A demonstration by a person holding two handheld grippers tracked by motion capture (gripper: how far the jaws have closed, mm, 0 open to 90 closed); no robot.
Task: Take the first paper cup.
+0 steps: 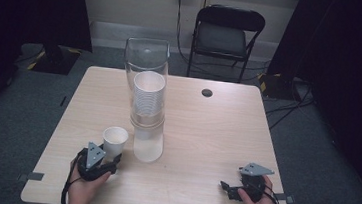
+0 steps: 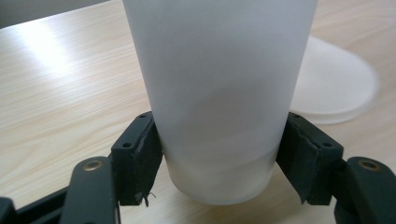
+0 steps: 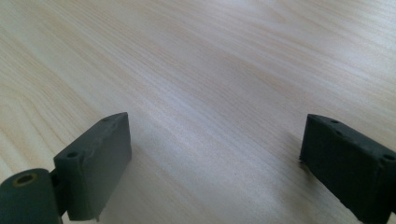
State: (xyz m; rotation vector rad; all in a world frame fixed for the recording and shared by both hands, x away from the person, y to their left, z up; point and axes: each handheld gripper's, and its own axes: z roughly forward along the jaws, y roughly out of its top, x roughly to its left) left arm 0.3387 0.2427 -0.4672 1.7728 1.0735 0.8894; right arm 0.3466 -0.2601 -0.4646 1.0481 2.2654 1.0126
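Left gripper clamped on single white paper cup, low on the cup wall; pads pressed against both sides near the base. Cup upright, base on or just above the wooden table, can't tell which. Sits just left of the clear cylinder, toward the person's edge, near but not touching. Cylinder upright at table centre-left, holding a stack of white cups inside. In the left gripper view, the cylinder's round base shows just behind the held cup. Right gripper well right of the cylinder at the near edge, jaws wide apart over bare wood, nothing between.
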